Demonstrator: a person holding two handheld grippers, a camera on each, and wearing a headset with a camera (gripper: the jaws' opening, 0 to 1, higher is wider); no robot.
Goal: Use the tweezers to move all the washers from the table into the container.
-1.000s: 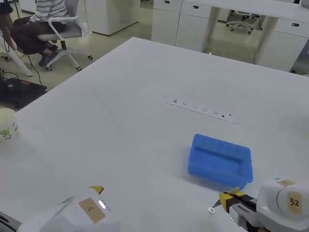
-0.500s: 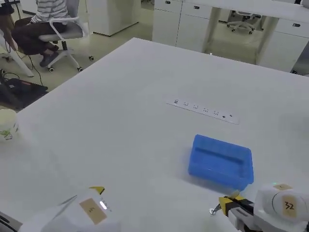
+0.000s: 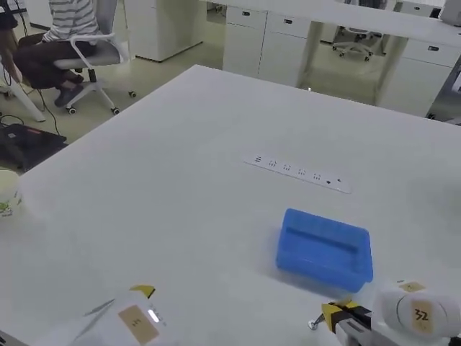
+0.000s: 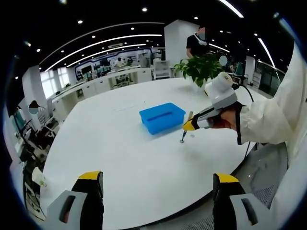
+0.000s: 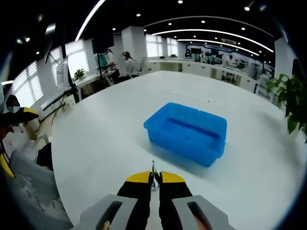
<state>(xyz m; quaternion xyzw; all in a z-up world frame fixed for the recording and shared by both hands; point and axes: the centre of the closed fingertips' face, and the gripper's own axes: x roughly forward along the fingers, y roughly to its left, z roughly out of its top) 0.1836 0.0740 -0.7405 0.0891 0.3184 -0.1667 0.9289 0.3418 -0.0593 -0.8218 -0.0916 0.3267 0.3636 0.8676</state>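
Observation:
The blue container [image 3: 324, 249] [image 4: 162, 117] [image 5: 187, 132] stands on the white table [image 3: 180, 180], and what lies inside it is too small to tell. My right gripper [image 3: 338, 316] [image 5: 153, 178], just in front of the container, is shut on thin metal tweezers [image 5: 153, 167] [image 4: 184, 133]. The tweezers point down at the table, and a small ring-like washer [image 3: 314, 324] sits at their tip. I cannot tell whether it is pinched. My left gripper [image 3: 144, 292] [image 4: 156, 187] hangs open over the near left edge of the table with nothing between its jaws.
A white power strip [image 3: 299, 173] lies beyond the container. A paper cup [image 3: 6, 198] stands at the far left edge. A person sits on an office chair [image 3: 94, 43] off the table's far left. A potted plant [image 4: 199, 69] stands past the table.
The head camera has tilted, so the whole picture has shifted. The right gripper with the tweezers has drawn slightly nearer to me from the container. The left gripper has stayed in place.

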